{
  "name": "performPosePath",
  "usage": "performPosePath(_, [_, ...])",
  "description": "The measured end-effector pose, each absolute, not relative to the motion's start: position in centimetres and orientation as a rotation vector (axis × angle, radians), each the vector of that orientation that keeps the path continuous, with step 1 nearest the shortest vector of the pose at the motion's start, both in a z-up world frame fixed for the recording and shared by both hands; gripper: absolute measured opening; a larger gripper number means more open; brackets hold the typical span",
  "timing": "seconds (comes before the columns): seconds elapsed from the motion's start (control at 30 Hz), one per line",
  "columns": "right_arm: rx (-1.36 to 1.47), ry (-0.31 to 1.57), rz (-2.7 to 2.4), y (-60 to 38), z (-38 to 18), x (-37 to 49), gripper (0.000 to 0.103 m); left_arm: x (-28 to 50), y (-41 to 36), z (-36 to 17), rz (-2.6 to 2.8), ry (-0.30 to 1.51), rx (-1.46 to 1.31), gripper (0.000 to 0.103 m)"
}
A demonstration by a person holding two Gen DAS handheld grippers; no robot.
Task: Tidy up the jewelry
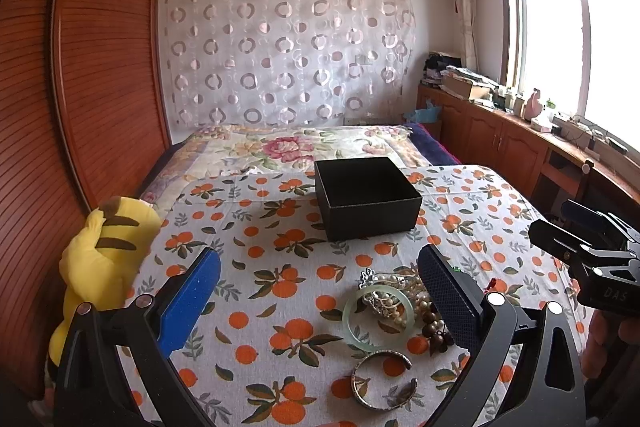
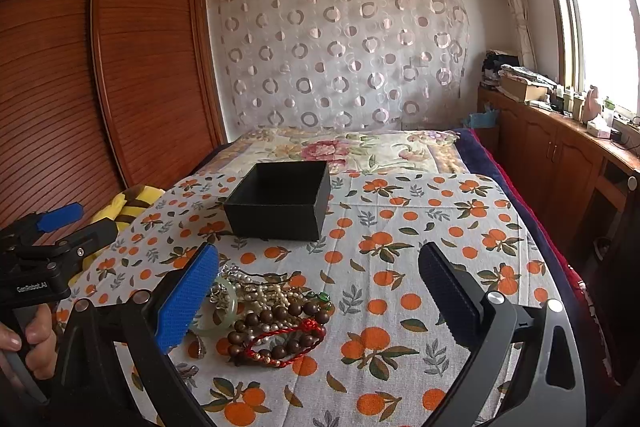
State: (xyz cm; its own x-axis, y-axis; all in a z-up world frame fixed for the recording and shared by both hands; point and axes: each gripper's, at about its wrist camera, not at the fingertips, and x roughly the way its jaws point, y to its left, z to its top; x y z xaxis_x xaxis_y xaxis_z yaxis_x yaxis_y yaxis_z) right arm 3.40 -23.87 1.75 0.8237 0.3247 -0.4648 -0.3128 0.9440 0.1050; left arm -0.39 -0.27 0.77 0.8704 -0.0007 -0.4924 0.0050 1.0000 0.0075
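An open black box [image 1: 366,197] stands on the orange-print cloth, also in the right wrist view [image 2: 280,201]. A pile of jewelry lies in front of it: a pale green bangle [image 1: 378,315], a silver cuff bangle [image 1: 380,379], pearls [image 1: 404,285] and brown wooden beads [image 1: 436,331]. The right wrist view shows the green bangle [image 2: 218,311], pearls [image 2: 264,293], brown beads [image 2: 276,323] and a red cord bracelet [image 2: 288,343]. My left gripper [image 1: 320,291] is open and empty above the pile's left. My right gripper [image 2: 320,291] is open and empty, right of the pile.
A yellow plush toy [image 1: 100,259] lies at the cloth's left edge by the wooden wardrobe [image 1: 100,67]. A flowered quilt [image 1: 296,147] covers the bed behind the box. A low wooden cabinet [image 2: 560,155] with clutter runs along the window on the right.
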Motion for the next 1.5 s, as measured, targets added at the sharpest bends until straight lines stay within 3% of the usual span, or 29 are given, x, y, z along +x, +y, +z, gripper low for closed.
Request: performPosePath(1.5, [0.029,0.495,0.342,-23.1,2.0,3.1,0.101,-0.6,-0.2,0.6,-0.004,0.505,0.005,0.096])
